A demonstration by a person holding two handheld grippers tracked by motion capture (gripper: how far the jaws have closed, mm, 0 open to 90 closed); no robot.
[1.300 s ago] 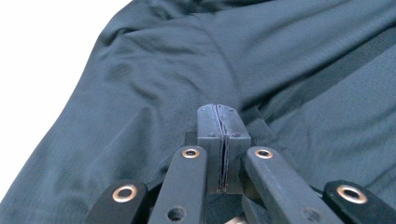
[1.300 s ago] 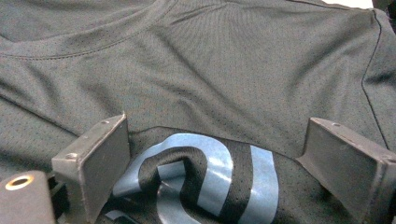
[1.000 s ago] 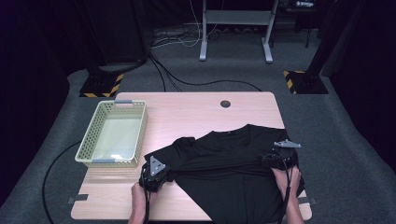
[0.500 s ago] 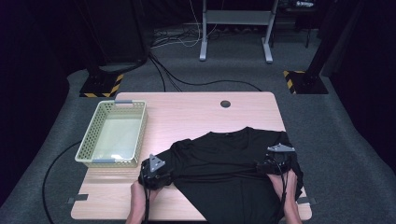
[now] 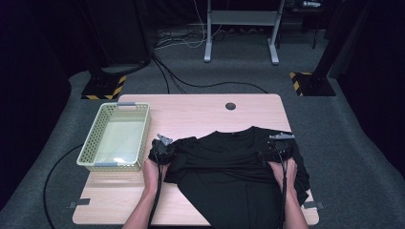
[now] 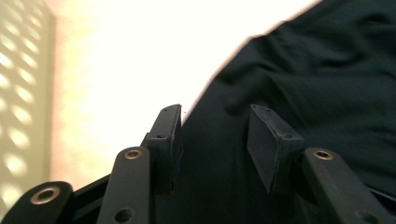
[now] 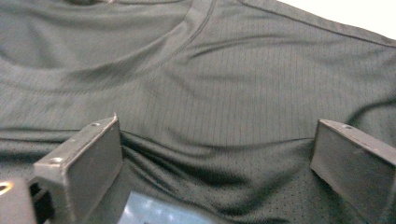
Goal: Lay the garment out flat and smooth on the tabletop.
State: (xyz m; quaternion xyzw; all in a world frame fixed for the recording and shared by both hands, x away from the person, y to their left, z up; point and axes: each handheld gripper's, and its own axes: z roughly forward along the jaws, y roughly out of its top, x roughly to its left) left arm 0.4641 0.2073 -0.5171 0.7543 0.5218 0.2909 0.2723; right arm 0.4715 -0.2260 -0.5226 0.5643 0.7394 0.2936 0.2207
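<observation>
Both grippers stand with jaws spread, holding nothing: the right gripper (image 7: 215, 154) is parted wide over the fabric, the left gripper (image 6: 215, 140) less so, with cloth lying between its jaws. The wooden table (image 5: 191, 114) carries a black T-shirt (image 5: 229, 167), spread from centre toward 5 o'clock, collar pointing to 12 and lower half folded. The pale green basket (image 5: 90, 152) sits at 9 o'clock, just beside the left sleeve.

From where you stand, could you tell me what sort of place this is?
Probably a lab or recording studio: a lone table on grey carpet, dark drapes around it, cables across the floor, and hazard-striped stand bases.
</observation>
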